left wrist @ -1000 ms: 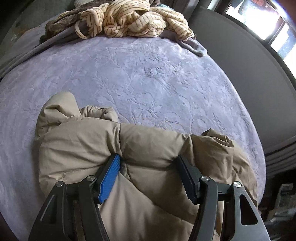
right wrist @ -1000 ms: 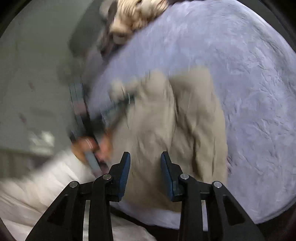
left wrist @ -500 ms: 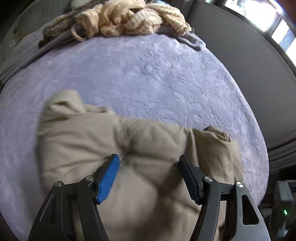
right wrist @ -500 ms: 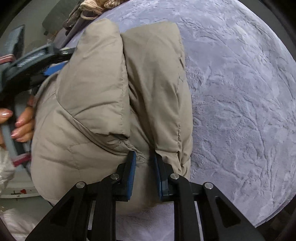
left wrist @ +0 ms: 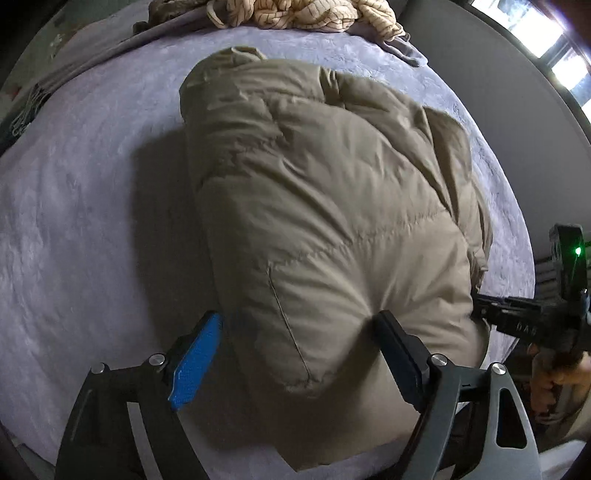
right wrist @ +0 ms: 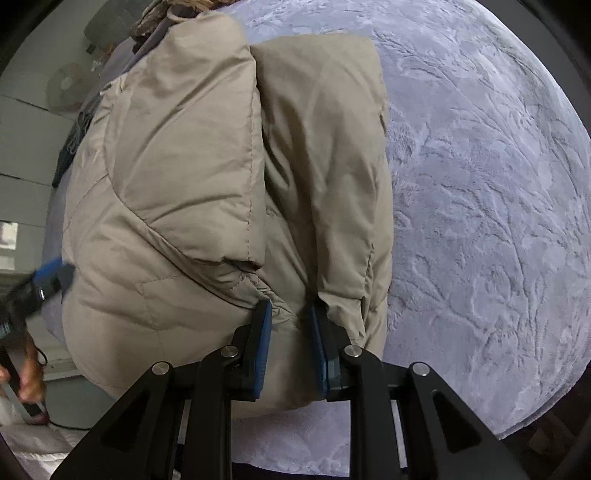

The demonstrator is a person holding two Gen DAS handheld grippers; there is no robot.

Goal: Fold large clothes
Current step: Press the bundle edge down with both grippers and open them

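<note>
The jacket [left wrist: 332,206] now lies as a thick tan bundle on the bed [left wrist: 74,221], its near end at the bed's front edge. A second ago it was a lower, wider heap lying across the left view; now it fills that view lengthwise, with one rounded end pointing toward the far side of the bed. In the right view two padded layers sit side by side along its top, a seam between them, where a second ago that view was only a blur.

The left gripper [left wrist: 299,354] straddles the near end of the bundle and its jaws are opening. The blue pad has come off the cloth and stands beside it over the bedspread; the dark pad still touches the padding on the other side, so I read this as a release, not a hold. The right gripper [right wrist: 290,332] has come down onto the near edge and is nipped on a pinch of fabric there, with its jaws just beginning to ease apart.

My judgement: a fold has just been laid and one hand is letting go, so this garment is close to finished, needing perhaps a press or a tidy of the loose edge. More clothes [left wrist: 303,14], among them a striped one, are heaped at the far end of the bed.

The only writing is a few pale letters on the right gripper's body at the edge of the left view; I cannot read them. No brand or label shows on the jacket.
</note>
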